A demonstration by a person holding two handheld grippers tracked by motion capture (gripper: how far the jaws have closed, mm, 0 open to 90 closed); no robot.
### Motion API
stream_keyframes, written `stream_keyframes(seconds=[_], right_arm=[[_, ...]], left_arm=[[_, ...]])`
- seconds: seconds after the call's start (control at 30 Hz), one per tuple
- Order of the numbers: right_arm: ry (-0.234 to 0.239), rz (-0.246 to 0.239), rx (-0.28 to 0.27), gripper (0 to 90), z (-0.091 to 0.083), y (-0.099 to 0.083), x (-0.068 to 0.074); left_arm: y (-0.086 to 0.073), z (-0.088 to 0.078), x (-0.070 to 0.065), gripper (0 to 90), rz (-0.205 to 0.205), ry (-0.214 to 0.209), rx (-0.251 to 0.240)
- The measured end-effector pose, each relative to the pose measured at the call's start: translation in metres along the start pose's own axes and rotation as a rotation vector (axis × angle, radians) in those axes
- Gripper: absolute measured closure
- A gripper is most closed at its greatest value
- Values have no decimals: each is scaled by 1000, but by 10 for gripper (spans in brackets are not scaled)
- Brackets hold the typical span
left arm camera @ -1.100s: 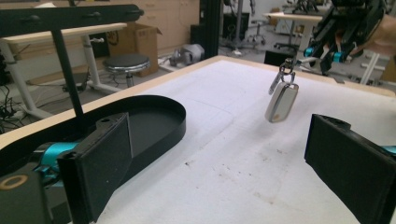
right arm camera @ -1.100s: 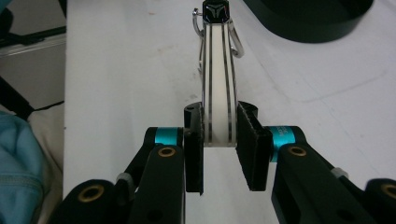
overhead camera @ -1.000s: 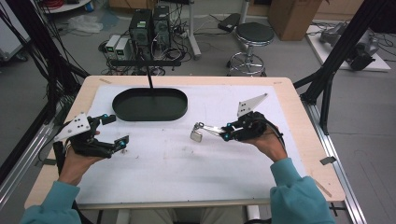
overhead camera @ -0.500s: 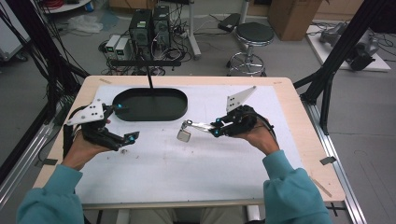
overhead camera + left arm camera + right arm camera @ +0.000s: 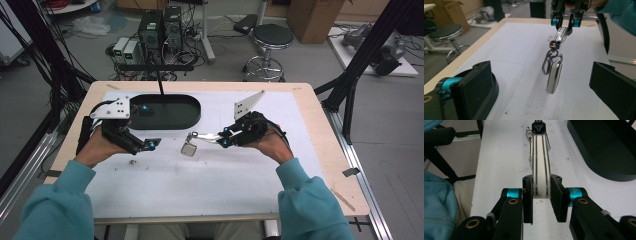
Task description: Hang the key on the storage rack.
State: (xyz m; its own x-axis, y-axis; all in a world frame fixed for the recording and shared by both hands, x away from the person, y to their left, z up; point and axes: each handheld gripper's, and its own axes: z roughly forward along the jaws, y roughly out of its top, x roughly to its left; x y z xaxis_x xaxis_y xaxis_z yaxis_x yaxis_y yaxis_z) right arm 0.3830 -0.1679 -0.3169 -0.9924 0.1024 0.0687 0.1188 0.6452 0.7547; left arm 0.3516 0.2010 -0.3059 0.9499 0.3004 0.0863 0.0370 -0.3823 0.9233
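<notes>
One emblem marks the keychain [image 5: 539, 162], unreadable.

Black oval tray [image 5: 167, 114] on white table mat [image 5: 215, 175], round stool [image 5: 271, 37], computer towers [image 5: 161, 27], cardboard box [image 5: 314, 17] behind.

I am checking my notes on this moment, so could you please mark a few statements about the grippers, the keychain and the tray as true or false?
1. The right gripper is shut on the flat metal strap of a keychain. True.
2. The keychain's silver fob lies inside the black oval tray. False: it hangs from the strap over the white mat, outside the tray.
3. The left gripper grips the fob. False: its jaws stand open on either side of the fob, apart from it.
4. The tray sits at the far left part of the mat. True.
5. The tray holds several keys. False: it looks empty.
</notes>
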Motion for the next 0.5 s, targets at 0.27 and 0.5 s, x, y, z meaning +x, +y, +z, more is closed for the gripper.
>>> stream_keyframes(seconds=[0.27, 0.5], right_arm=[[12, -19, -4, 746, 1, 5, 2], [22, -56, 7, 746, 3, 15, 4]], left_arm=[[16, 15, 1, 17, 35, -57, 66], [25, 31, 0, 17, 60, -106, 127]])
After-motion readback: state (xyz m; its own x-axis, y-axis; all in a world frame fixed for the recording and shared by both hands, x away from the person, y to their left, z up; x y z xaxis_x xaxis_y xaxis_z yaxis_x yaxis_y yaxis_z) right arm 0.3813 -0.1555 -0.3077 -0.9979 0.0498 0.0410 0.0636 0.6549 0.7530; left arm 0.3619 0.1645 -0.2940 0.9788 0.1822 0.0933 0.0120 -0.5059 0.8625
